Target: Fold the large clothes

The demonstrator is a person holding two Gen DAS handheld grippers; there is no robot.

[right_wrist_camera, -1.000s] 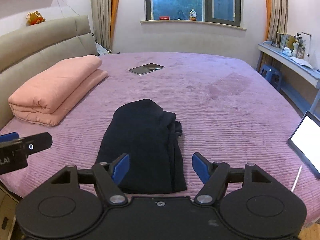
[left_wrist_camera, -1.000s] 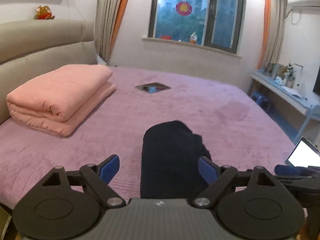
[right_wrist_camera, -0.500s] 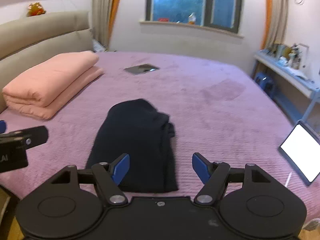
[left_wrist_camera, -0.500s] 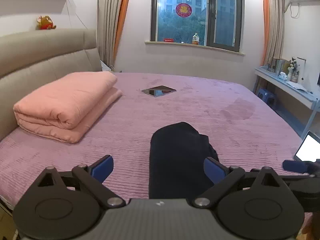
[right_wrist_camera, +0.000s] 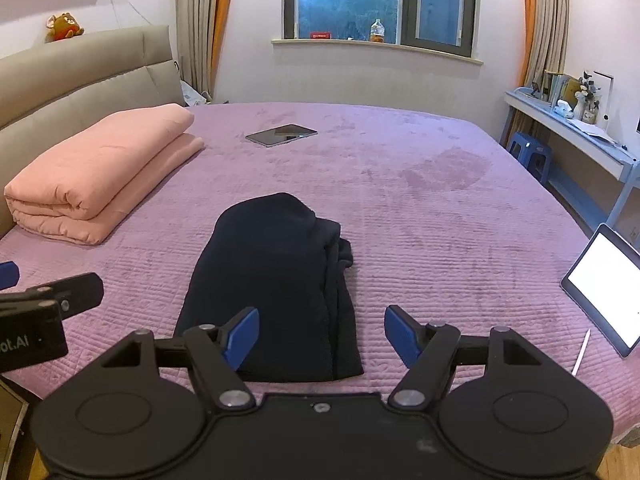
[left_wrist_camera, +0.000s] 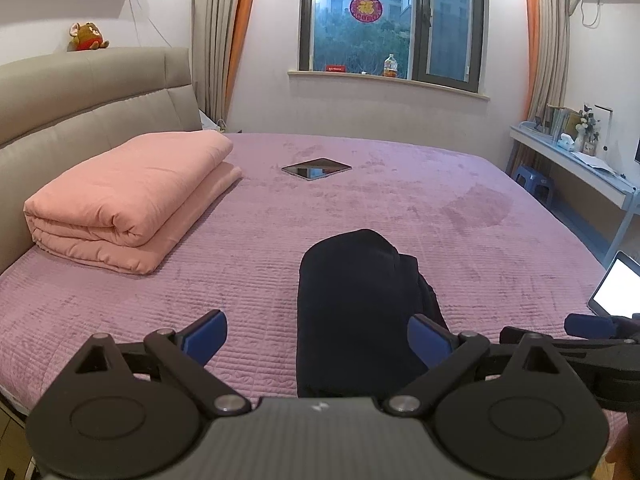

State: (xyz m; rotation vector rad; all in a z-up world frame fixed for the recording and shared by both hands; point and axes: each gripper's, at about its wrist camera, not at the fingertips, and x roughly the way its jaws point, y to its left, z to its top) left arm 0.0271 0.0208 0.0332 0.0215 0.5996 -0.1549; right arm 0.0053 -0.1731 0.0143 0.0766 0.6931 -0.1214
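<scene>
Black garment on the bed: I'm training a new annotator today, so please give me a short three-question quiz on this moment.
1. True or false: the left gripper is shut on the black garment.
2. What lies farther from the camera than the garment, toward the window?
A. a tablet with a dark screen
B. a pair of shoes
C. a pillow with stripes
3. Fill in: the folded pink quilt lies beside the bed's ____.

Key: 1 false, both the left and the right gripper are open and hold nothing. 2 A. 3 headboard.
</scene>
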